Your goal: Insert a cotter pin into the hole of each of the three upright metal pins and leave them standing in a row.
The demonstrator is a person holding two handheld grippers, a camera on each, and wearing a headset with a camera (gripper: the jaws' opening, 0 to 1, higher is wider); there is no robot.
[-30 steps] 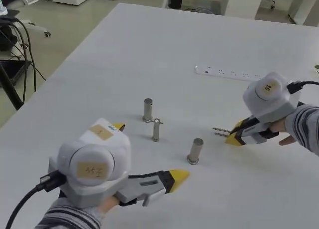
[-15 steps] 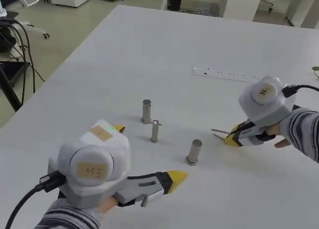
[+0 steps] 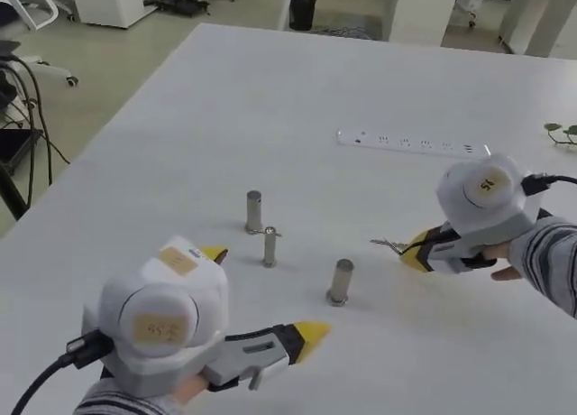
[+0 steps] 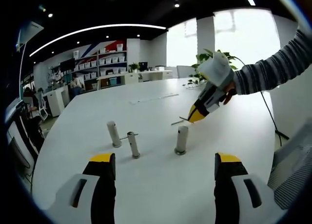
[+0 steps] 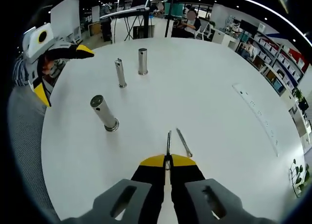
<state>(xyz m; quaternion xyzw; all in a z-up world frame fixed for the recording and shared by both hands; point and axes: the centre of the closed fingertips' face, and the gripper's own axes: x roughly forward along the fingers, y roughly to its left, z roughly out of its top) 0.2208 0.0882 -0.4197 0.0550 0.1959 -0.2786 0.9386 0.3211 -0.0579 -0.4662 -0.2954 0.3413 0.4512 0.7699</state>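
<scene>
Sliding down and to the left in the head view over the last second, the whole scene is showing only the headset's own shift. The right gripper [image 3: 413, 252] is staying to the right of the row. Its yellow-tipped jaws are pinching together on the held cotter pin [image 3: 388, 244], a thin silver wire piece. That piece is pointing toward the near metal pin [image 3: 340, 281], a short upright grey steel cylinder on the white table [image 3: 270, 108]. This is suggesting that the pick-up is finished and the second insertion is not yet begun. The middle metal pin [image 3: 270, 248] is already carrying the fitted cotter pin [image 3: 262, 232] crosswise near its top, while the far metal pin [image 3: 254, 211] is standing bare. The left gripper [image 3: 262, 290] is hovering nearer the person, jaws spread wide and holding nothing.

In the left gripper view, the left gripper [image 4: 165, 160] is framing all three cylinders between its parted jaws. They are standing upright in a loose row, with the right gripper [image 4: 194, 118] reaching in beyond them.

In the right gripper view, the right gripper [image 5: 165, 161] is clamping the held cotter pin [image 5: 168, 142] so that it is pointing straight ahead. A loose cotter pin [image 5: 184, 142] is lying on the table just beside it. Whether the held one is touching the table is not showing clearly. The near metal pin [image 5: 103, 112] is standing ahead and to the left, its hole looking too small to make out.
</scene>
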